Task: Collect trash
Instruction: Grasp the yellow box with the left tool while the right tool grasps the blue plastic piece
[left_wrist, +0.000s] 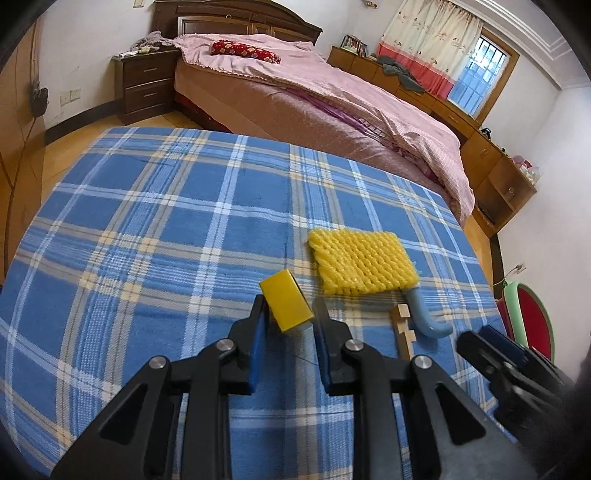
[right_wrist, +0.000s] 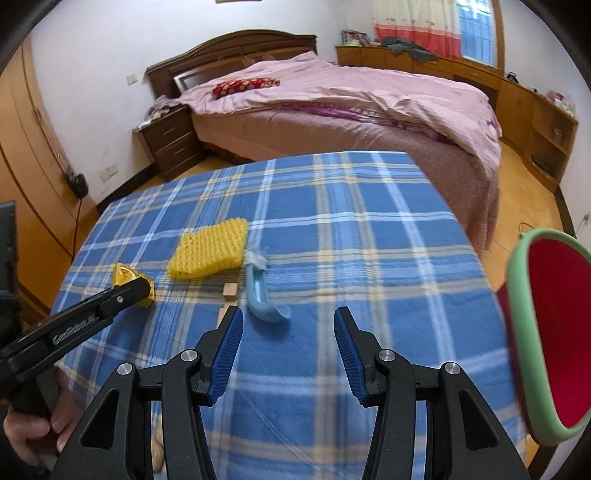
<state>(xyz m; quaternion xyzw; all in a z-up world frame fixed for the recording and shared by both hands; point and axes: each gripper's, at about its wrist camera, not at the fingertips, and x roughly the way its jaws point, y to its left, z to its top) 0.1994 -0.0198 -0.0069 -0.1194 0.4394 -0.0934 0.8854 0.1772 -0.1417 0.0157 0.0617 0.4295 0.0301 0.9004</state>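
Fingers of your left gripper (left_wrist: 288, 314) clamp the yellow wrapper (left_wrist: 286, 304) above the tabletop (left_wrist: 147, 221). Your right gripper (right_wrist: 288, 321) hangs released, nearer the blue scoop (right_wrist: 264, 301) at its eleven o'clock, long axis running twelve-to-six; the bin (right_wrist: 517, 314) waits at three o'clock.

1. A cloth-covered table (right_wrist: 332, 206) stands before the bed (right_wrist: 369, 110), with floor between them.
2. On the table, the foam net sleeve (left_wrist: 360, 260) lies farthest in; a spoon (right_wrist: 264, 299) runs from its right corner toward the near edge.
3. A wooden block (left_wrist: 402, 328) lies just left of the spoon.
4. The small box (left_wrist: 286, 304) sits between the left gripper (left_wrist: 290, 308) fingers, left of the sleeve.
5. A bin (right_wrist: 546, 332), seemingly off the table, lies right.
6. A nightstand (right_wrist: 173, 144) stands left of the bed.
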